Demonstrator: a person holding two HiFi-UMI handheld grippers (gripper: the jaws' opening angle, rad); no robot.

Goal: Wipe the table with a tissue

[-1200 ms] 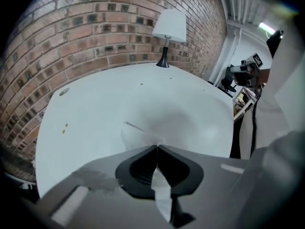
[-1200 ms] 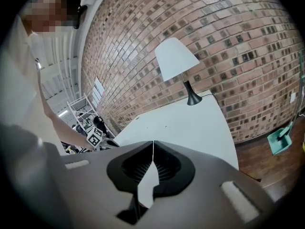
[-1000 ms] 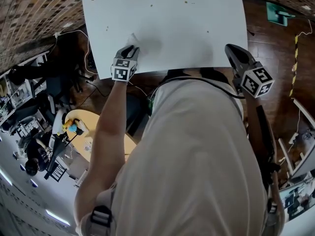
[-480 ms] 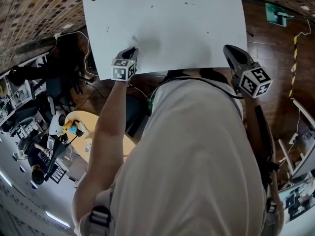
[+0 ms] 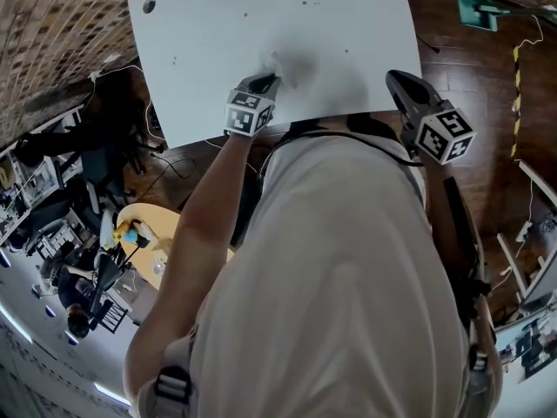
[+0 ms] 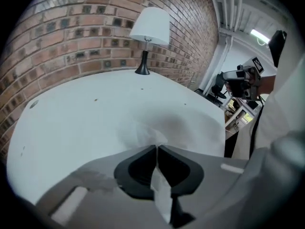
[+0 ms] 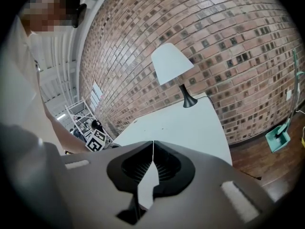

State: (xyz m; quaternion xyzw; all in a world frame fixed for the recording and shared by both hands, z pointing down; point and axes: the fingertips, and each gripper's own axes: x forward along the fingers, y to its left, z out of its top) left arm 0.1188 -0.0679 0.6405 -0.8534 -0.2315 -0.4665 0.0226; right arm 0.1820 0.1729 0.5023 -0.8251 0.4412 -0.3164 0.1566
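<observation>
One big white bench (image 5: 331,24) takes up the top of the head view. A lamp (image 6: 147,32) with a white shade stands at its far edge, and a brick wall (image 6: 71,37) rises right behind the lamp. A wide stretch of flat white top runs from the lamp toward the person, with a few tiny dark specks (image 6: 95,99) on it. The tissue (image 6: 140,130) lies on the bench well away from the lamp, close to the near edge. The left tool (image 6: 156,147) is closing on it, and its dark pads already pinch the white paper between them. The right tool (image 7: 153,142) hangs by the near corner, far from the lamp, with its jaws together and holding nothing. Past the bench's side edge is brown wood floor (image 5: 470,59), and a green thing (image 7: 276,137) sits there, off to the right of the lamp.
</observation>
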